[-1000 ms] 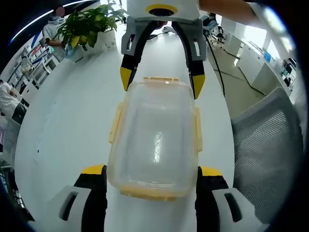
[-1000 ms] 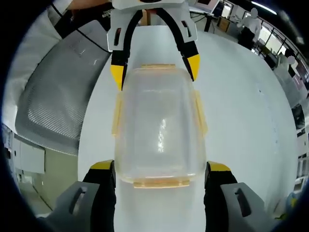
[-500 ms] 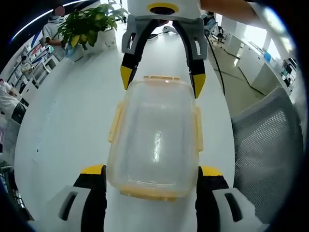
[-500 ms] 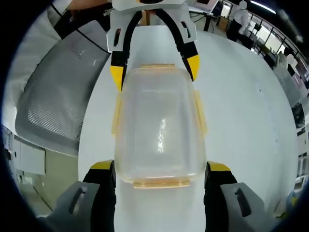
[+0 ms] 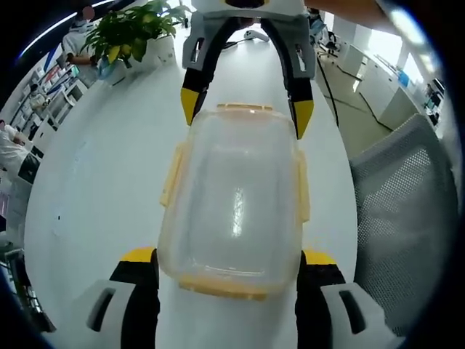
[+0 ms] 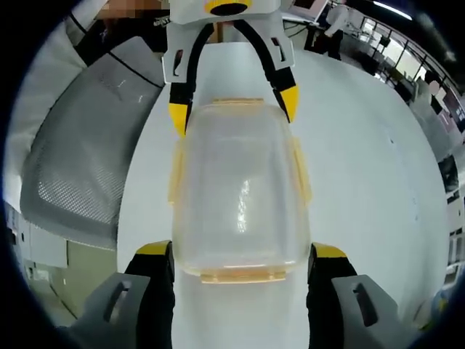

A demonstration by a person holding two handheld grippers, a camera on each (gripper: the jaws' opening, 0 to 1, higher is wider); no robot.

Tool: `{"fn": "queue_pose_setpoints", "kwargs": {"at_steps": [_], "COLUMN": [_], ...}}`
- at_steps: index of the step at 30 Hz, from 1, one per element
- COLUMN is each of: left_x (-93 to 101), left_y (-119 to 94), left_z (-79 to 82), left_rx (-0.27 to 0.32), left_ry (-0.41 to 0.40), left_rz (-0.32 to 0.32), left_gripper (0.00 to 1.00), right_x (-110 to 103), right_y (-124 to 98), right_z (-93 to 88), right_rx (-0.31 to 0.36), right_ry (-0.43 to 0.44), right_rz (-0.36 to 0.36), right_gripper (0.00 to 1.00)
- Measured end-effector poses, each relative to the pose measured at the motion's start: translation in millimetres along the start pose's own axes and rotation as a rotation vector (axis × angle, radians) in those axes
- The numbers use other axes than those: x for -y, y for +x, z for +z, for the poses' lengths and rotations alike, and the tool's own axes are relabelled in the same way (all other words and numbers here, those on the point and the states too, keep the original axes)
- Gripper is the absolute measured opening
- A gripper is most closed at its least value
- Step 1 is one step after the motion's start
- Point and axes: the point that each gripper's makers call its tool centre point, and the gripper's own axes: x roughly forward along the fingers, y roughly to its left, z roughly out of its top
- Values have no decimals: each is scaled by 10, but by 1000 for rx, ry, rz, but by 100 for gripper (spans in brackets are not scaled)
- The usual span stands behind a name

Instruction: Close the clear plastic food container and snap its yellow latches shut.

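A clear plastic food container (image 5: pixel 232 196) with its lid on lies on the white table (image 5: pixel 94 182), held lengthwise between both grippers. Yellow latches stick out along its long sides (image 5: pixel 171 178) and at both ends. My left gripper (image 5: pixel 229 265) is open, its jaws straddling the near end close against the corners. The right gripper (image 5: pixel 245 110) comes in from the far end, yellow tips flanking that end. In the right gripper view, the same container (image 6: pixel 240 196) sits between my right gripper (image 6: pixel 240 262), open around its near end, and the left gripper (image 6: pixel 234 110) opposite.
A grey mesh chair (image 5: pixel 407 211) stands at the table's edge, also in the right gripper view (image 6: pixel 73 167). A potted plant (image 5: pixel 131 36) sits at the far end of the table. People stand in the background (image 6: pixel 338 25). Bare table (image 6: pixel 370 167) spreads beside the container.
The left gripper view has shifted slightly, so the container looks a little larger and the right gripper sits higher in frame. Container and jaw openings look unchanged.
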Motion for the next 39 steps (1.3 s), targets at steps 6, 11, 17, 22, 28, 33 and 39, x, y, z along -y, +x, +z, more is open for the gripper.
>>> {"fn": "queue_pose_setpoints", "kwargs": {"at_steps": [6, 11, 17, 22, 28, 33, 39], "left_x": [-27, -54, -83, -96, -118, -117, -121], "left_y": [-42, -97, -159, -218, -274, -306, -340], "left_z": [-103, -233, -387, -514, -658, -736, -818], "left_rx": [-9, -20, -31, -38, -39, -42, -48], "left_ry": [-9, -13, -22, -27, -42, -45, -42], "left_rz": [2, 3, 10, 14, 19, 21, 23], "left_gripper": [75, 75, 75, 75, 76, 76, 76], "right_x": [10, 22, 34, 28, 19, 13, 4], "right_y": [48, 108, 178, 237, 294, 334, 377], "right_z": [99, 225, 376, 502, 625, 705, 783], "right_rx": [2, 8, 18, 19, 22, 21, 20], "right_ry": [-4, -9, -15, -21, -24, -25, -22], "right_rz": [2, 4, 5, 7, 8, 9, 10], "right_gripper": [72, 72, 72, 72, 72, 72, 72]}}
